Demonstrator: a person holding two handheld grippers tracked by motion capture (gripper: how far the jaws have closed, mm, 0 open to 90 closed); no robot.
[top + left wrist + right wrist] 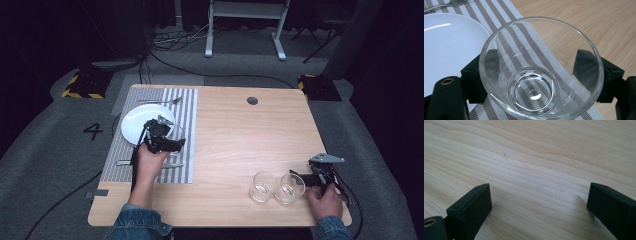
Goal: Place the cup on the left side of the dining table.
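The left tool (541, 75) was clamped on a clear glass (541, 70), its jaws pressing the wall from both sides, over the striped placemat (529, 45) just beside the white plate (449, 45). The risk, as I read it: smooth glass could slip, or its base could clip the plate's rim. The right tool (539, 202) sat wide, holding nothing, over the bare worktop (529, 152).

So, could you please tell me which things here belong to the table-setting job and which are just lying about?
In the job:
- left claw, shut on a glass
- striped placemat
- white plate
- fork
- two glasses by the open right claw

Lying about:
- cables on the floor
- white stand beyond the table
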